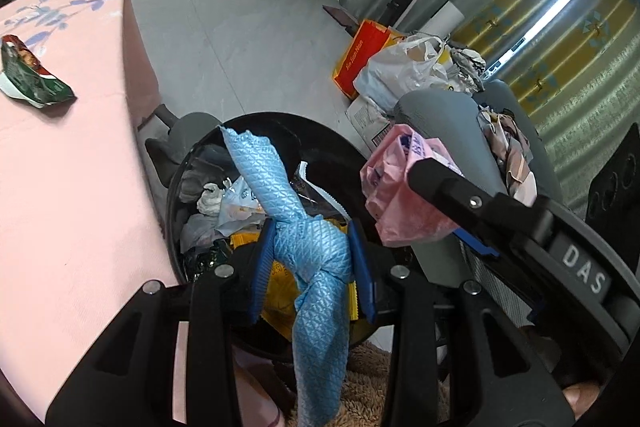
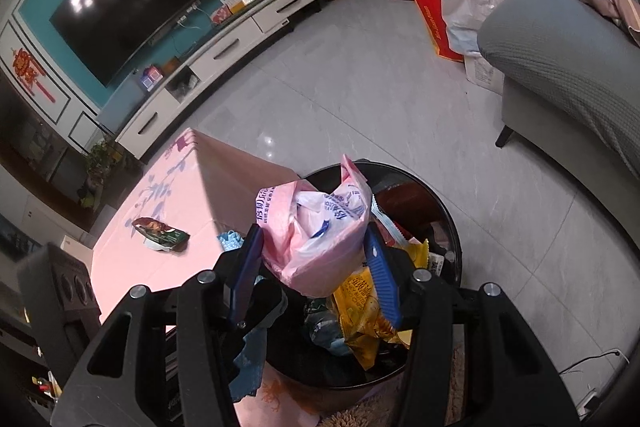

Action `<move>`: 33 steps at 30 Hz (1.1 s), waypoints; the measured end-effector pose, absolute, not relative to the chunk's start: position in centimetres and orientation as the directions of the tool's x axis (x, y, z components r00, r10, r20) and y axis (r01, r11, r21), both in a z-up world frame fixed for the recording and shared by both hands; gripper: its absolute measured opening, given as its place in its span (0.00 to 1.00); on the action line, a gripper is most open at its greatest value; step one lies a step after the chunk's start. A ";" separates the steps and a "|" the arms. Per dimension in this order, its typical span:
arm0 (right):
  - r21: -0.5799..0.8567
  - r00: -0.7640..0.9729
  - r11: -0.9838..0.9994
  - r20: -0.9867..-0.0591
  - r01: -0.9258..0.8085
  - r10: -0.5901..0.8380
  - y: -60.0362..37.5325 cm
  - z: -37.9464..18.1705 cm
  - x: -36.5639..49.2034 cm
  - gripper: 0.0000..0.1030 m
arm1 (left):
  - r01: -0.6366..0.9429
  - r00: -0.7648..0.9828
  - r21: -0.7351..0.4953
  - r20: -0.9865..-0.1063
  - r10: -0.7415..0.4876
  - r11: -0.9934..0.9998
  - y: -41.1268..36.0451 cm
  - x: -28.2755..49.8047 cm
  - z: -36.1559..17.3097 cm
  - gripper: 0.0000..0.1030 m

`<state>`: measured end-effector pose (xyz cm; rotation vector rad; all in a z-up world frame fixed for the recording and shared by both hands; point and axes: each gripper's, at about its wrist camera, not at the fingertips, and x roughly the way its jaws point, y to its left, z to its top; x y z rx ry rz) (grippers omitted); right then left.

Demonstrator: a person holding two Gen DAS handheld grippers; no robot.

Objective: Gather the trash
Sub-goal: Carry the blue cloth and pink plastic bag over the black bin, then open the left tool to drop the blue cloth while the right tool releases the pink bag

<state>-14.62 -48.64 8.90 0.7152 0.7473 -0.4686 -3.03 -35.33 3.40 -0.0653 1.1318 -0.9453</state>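
My left gripper (image 1: 312, 247) is shut on a blue textured cloth (image 1: 256, 163), which twists up over a black round trash bin (image 1: 320, 131) and hangs down below the pads. The bin holds several wrappers and bags. To its right, my right gripper (image 1: 432, 203) is shut on a crumpled pink plastic bag (image 1: 384, 187) above the bin's right side. In the right wrist view the right gripper (image 2: 314, 231) holds the pink bag (image 2: 280, 203) over the bin (image 2: 404, 173), with the blue cloth (image 2: 248, 367) at lower left. A green snack wrapper (image 1: 32, 75) (image 2: 160, 233) lies on the table.
A pink-covered table (image 1: 60, 187) (image 2: 132, 267) stands left of the bin. A grey sofa (image 1: 440, 115) (image 2: 540, 39) is on the right, with plastic and red bags (image 1: 400, 67) on the floor behind it. A white TV cabinet (image 2: 224, 51) lines the far wall across grey floor tiles.
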 end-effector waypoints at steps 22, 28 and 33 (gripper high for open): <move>0.423 0.578 0.601 -0.812 0.678 -0.081 -50.7 6.5 -13.8 0.51 | 0.594 0.008 -0.461 -0.816 -0.578 0.659 -39.4 -2.0 -2.0 0.36; 0.419 0.560 0.582 -0.825 0.697 -0.077 -51.0 6.0 -13.8 0.51 | 0.599 0.006 -0.445 -0.829 -0.560 0.666 -39.9 -2.3 -2.5 0.37; 0.414 0.547 0.581 -0.835 0.701 -0.065 -51.0 5.7 -13.4 0.51 | 0.598 0.013 -0.423 -0.844 -0.536 0.681 -40.5 -2.4 -2.6 0.37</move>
